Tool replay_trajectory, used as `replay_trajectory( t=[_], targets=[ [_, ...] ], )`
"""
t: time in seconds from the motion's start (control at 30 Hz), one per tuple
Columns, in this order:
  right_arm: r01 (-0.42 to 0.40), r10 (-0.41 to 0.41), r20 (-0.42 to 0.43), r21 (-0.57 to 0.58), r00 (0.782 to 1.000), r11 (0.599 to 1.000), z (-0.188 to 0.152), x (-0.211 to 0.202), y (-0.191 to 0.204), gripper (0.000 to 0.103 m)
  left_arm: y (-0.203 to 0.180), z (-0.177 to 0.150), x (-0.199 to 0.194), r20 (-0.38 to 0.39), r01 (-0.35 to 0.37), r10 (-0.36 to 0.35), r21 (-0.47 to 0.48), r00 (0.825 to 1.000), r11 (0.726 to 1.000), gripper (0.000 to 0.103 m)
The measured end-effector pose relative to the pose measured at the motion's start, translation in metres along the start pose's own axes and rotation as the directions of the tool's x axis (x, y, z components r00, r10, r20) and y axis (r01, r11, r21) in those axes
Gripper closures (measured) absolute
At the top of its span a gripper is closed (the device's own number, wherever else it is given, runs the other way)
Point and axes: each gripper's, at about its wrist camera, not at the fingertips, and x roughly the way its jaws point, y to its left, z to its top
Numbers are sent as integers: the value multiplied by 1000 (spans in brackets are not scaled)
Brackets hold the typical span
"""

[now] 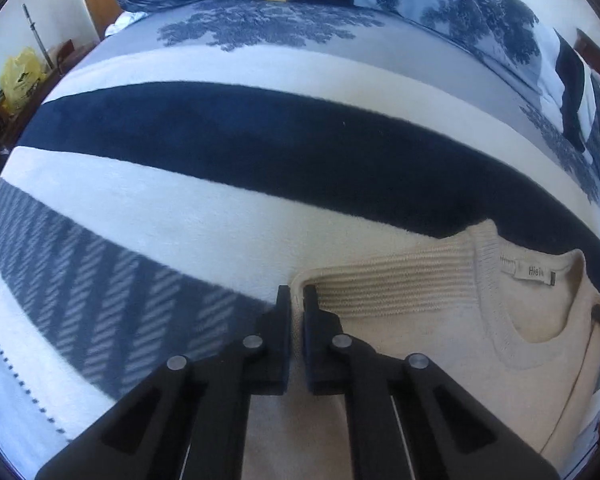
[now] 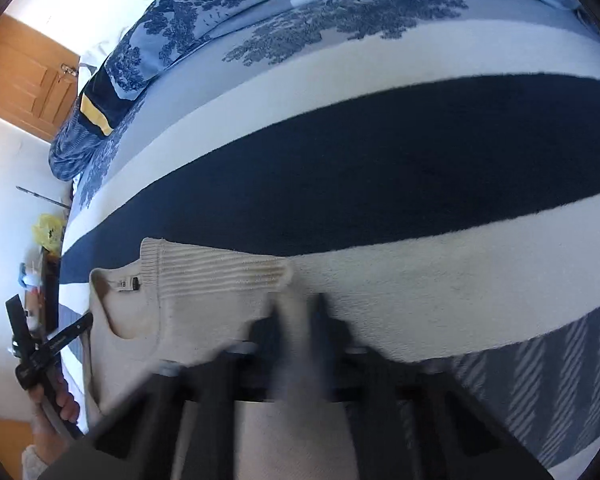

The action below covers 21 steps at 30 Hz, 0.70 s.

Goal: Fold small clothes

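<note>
A cream knit sweater [image 1: 440, 320] lies flat on the striped blanket, neck label up. In the left wrist view my left gripper [image 1: 296, 294] is shut on the sweater's left shoulder edge, with cream fabric pinched between the fingers. In the right wrist view the sweater [image 2: 204, 300] lies to the left, and my right gripper [image 2: 298, 304] is blurred by motion with cream fabric between its fingers at the right shoulder. The left gripper [image 2: 74, 326] also shows there at the far left, held by a hand.
The bed carries a blanket with navy [image 1: 260, 136] and white stripes. Blue patterned pillows [image 1: 460, 4] lie at the back. A wooden door [image 2: 24, 80] and a yellow bag [image 1: 20, 76] stand beside the bed.
</note>
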Motion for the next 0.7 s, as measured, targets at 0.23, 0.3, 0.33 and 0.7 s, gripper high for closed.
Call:
replay_trajectory(
  t=[0.23,0.3,0.33,0.7],
  targets=[
    [-6,12,112,-54,994,999,-20,-79,21,97,32,-25,-128,148,132,-126,-32,981,991,99],
    [-21,32,136,-83,990,996,-38,-115,30,97,42,-45,-171,179,172,-165,-22,970,985,99],
    [-24,39,146,-104,989,994,-50,-133,35,97,49,-62,-198,199,185,-180,-10,963,983,99],
    [-19,63,181,-232,981,973,-279,-275,38,97,84,-296,-308,205,203,-205,33,957,979,99]
  ],
)
